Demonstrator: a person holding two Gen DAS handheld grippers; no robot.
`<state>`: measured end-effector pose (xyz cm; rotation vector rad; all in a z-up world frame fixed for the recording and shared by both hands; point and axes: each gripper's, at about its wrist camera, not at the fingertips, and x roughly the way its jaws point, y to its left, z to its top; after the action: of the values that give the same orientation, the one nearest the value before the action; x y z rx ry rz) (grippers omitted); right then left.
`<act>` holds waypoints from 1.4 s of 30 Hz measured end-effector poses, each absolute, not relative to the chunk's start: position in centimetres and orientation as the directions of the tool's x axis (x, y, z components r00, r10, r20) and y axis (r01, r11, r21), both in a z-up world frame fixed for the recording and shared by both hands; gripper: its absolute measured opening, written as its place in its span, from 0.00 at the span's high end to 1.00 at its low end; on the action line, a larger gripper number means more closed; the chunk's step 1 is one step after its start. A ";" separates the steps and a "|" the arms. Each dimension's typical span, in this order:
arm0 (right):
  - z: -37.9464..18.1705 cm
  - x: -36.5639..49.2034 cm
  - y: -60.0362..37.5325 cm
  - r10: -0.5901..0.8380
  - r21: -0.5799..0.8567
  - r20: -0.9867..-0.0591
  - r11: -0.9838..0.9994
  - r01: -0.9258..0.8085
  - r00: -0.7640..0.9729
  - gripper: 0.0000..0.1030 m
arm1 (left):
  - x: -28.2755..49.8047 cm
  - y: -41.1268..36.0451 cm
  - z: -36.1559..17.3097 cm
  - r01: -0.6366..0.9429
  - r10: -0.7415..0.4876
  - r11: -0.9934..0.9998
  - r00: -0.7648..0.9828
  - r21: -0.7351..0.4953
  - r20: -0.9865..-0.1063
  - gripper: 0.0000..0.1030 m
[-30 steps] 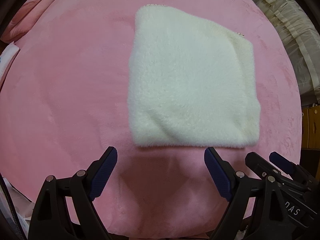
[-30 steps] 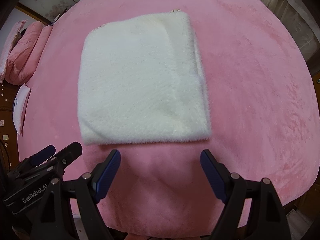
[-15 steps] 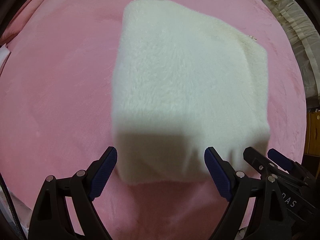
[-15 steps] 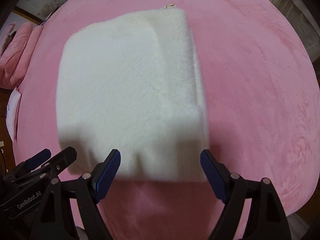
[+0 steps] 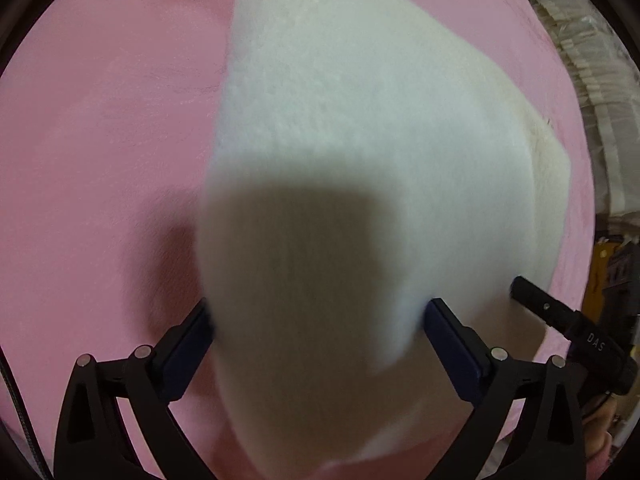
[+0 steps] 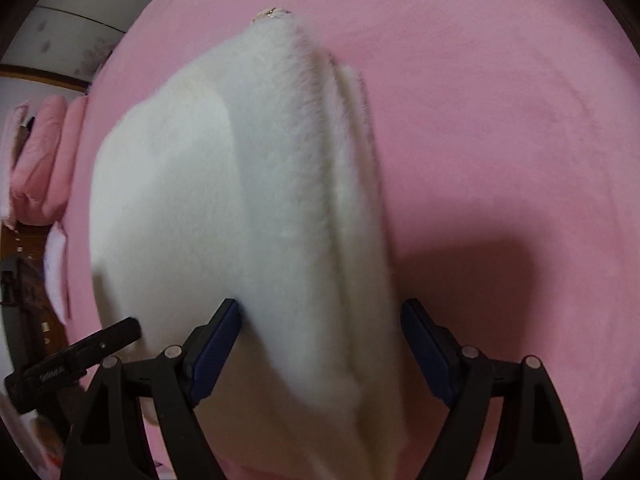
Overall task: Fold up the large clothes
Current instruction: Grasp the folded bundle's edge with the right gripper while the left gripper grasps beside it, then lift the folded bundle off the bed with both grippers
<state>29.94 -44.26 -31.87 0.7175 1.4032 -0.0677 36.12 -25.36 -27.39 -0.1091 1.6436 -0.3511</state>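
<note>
A folded white fluffy garment point(image 5: 360, 128) lies on the pink bed cover point(image 5: 100, 120). Its near edge fills the space between the jaws of my left gripper point(image 5: 318, 332), which stand wide apart around it. In the right wrist view the same garment point(image 6: 248, 200) shows stacked layers along its right side, and its near edge sits between the wide-apart jaws of my right gripper point(image 6: 320, 336). The fingertips are partly hidden by the fabric. Each gripper shows at the edge of the other's view.
The pink cover point(image 6: 500, 120) spreads all around the garment. Pink pillows point(image 6: 44, 172) lie at the far left in the right wrist view. A pale curtain or bedding point(image 5: 592, 80) hangs at the right in the left wrist view.
Both grippers have moved forward from in front of the garment until its near edge lies between their open jaws. The garment now looks much larger in both views.
</note>
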 end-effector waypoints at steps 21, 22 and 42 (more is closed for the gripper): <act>-32.7 29.2 -45.9 0.533 0.655 -0.756 0.638 0.405 0.380 0.63 | 35.3 -26.1 -25.2 0.101 -0.366 0.927 0.018 -0.362 -0.930 0.31; -31.8 29.2 -45.6 0.524 0.648 -0.761 0.648 0.401 0.383 0.63 | 34.8 -26.3 -24.2 0.106 -0.347 0.934 0.031 -0.342 -0.938 0.33; -19.9 9.9 -38.3 0.602 0.609 -0.789 0.744 0.274 0.120 0.65 | 13.4 -22.4 -9.7 0.012 -0.213 0.975 -0.204 -0.220 -0.956 0.38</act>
<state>9.86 -38.27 -19.91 0.7575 1.4702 0.2768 13.40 -22.40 -9.65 -0.1494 1.7663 -0.2062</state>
